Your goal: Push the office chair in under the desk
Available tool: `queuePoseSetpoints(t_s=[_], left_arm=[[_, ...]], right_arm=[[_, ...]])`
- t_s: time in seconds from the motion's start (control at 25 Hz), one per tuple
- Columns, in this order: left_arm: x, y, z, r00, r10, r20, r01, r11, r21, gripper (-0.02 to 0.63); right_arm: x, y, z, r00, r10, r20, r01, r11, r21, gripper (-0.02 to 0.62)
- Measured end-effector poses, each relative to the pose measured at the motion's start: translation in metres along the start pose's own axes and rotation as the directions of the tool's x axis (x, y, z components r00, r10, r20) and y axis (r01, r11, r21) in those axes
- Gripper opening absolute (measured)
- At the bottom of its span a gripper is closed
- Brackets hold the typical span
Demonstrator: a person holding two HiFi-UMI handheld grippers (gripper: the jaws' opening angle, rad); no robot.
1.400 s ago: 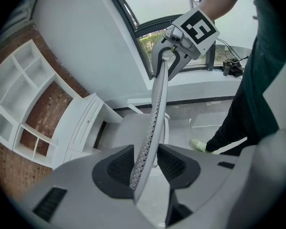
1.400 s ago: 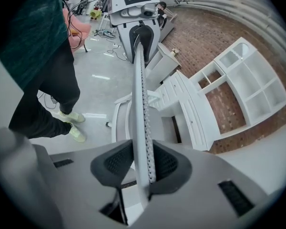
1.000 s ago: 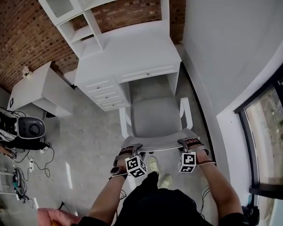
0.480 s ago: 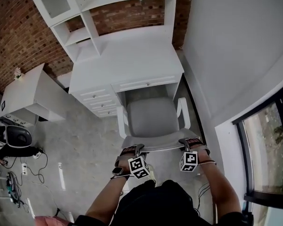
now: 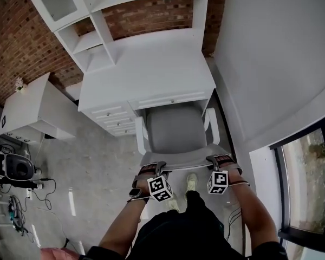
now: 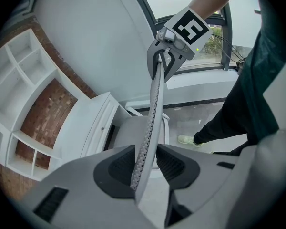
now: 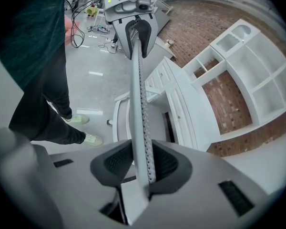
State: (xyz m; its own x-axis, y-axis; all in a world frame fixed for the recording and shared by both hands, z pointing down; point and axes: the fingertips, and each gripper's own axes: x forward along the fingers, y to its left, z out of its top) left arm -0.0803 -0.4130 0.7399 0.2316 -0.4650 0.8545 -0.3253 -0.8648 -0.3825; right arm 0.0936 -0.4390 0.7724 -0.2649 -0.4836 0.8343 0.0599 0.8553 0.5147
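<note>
- The office chair [image 5: 176, 130] stands directly on the far side of both hands, facing the desk [image 5: 151, 69]. Its seat lies in the gap between the drawers [image 5: 116, 118] on the left and the desk's right side panel [image 5: 204, 99].
- The backrest [image 5: 184, 159] is the nearest part of the chair. Its top edge runs left to right, square to the way the chair has to go.
- The left gripper [image 5: 154, 168] has that edge near its left end. Its fingers [image 6: 117, 163] have just been closing a little and now sit narrow on the mesh rim between them.
- The right gripper [image 5: 214, 159] has the edge near its right end, and its fingers [image 7: 168, 163] are clamped on the rim.
- Neither hand is nearer. They sit level with each other and evenly either side of the chair's middle line, so an equal push should send it straight.
- The seat's far edge meets the near lip of the worktop [image 5: 173, 97], so I judge the chair to be only partly in.
- The left armrest [image 5: 140, 137] lies just beside the drawers and the right armrest [image 5: 210, 126] just beside the side panel. A skewed push could catch either one.
</note>
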Motion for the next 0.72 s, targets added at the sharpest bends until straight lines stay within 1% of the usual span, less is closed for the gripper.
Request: queuePoseSetpoints(t_s=[0.12, 0.36, 0.72], left_arm=[[0.006, 0.010, -0.004, 1.000, -0.011, -0.019, 0.010, 1.000, -0.020, 0.138], [0.016, 0.037, -0.002, 0.999, -0.007, -0.036, 0.005, 0.999, -0.044, 0.138], [0.028, 0.055, 0.006, 0.999, 0.002, -0.042, -0.004, 0.998, -0.065, 0.143]], right_arm=[[0.009, -0.009, 0.003, 1.000, 0.017, 0.012, -0.017, 1.000, -0.014, 0.095], [0.024, -0.036, 0.003, 0.999, 0.015, 0.040, -0.013, 0.999, -0.048, 0.092], [0.035, -0.057, -0.004, 0.998, 0.029, 0.059, -0.025, 0.997, -0.068, 0.091]])
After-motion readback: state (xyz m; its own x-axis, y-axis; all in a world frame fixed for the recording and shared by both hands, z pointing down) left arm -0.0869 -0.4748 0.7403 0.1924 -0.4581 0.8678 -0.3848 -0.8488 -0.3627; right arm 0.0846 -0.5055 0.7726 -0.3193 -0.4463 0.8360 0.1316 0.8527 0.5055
